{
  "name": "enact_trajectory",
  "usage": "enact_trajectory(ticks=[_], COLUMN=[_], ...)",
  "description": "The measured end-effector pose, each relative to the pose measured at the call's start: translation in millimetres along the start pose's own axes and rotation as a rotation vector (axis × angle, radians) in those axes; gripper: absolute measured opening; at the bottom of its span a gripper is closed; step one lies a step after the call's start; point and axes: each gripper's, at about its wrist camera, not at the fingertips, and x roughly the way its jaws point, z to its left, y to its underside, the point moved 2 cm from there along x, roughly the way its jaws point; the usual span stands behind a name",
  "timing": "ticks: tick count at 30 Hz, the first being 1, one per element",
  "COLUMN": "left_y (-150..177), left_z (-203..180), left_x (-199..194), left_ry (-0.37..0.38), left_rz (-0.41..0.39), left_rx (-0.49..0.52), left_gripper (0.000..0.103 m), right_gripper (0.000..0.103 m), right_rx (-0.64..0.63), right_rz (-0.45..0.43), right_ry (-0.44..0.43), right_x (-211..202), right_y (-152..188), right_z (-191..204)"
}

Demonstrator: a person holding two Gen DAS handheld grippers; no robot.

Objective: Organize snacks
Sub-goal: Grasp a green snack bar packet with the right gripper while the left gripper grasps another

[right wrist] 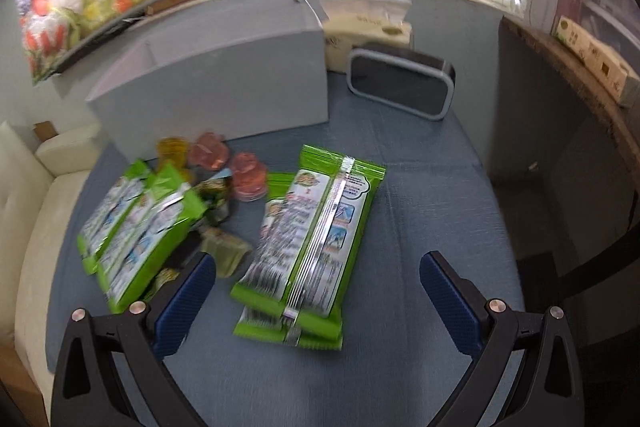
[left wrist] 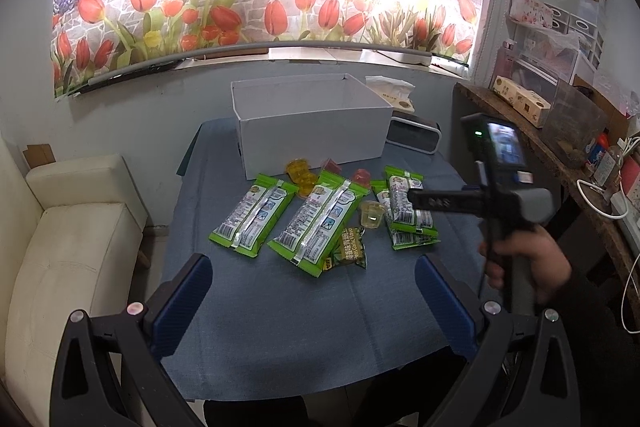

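Snack packs in bright green wrappers lie on the desk (left wrist: pixel 280 327), which has a blue cloth over it. I count four long green ones: one on the left (left wrist: pixel 253 213), one in the middle (left wrist: pixel 316 223), and two stacked on the right (left wrist: pixel 408 211). The top one of that stack (right wrist: pixel 316 231) fills the middle of the right wrist view. Their backs face up, with shiny seams and small print too tiny to read. One small dark green packet (left wrist: pixel 352 251) peeks out beside the middle pack; it has writing on it, but I cannot make out the words.

Little jelly cups sit among the packs. There is a yellow cup (left wrist: pixel 299 173) just in front of the box, two red cups (left wrist: pixel 331 167) (left wrist: pixel 360 177) next to it, and one pale clear cup (left wrist: pixel 372 215) between the middle pack and the stack.

A white cardboard box (left wrist: pixel 312 125) stands open at the far side of the desk, touching nothing but the cloth. A dark clock (right wrist: pixel 400 83) and a tissue box (right wrist: pixel 368 27) stand to its right.

The left tool (left wrist: pixel 312 303) is wide open and holds nothing, over bare cloth at the near edge. The right tool (right wrist: pixel 316 295) is wide open too and holds nothing; the near end of the stack lies between its fingers. A hand (left wrist: pixel 524 263) grips its handle. There is open cloth to the right of the stack.
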Motion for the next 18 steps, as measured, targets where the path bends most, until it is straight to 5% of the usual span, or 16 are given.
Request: enact_trajectory(ticks=[5,7,8,18], left_y=[7,9,10,16], left_z=[11,15,17,28], left_x=[2,3,4,23], left_ry=[-0.017,-0.017,-0.018,-0.004], left_rz=[0.014,0.018,0.023,0.056], left_rx=[-0.014,-0.021,-0.026,-0.037], left_gripper=[0.103,0.103,0.103,0.103], right_gripper=[0.102,0.097,0.083,0.071], right_rx=[0.073,0.093,0.097,0.128], right_rz=[0.106,0.136,0.155,0.160], right_ry=[0.018,0.004,0.001,-0.087], right_x=[52,65,71,63], right_y=[-14,-16,-16,-14], right_z=[-4,-4,-3,-8])
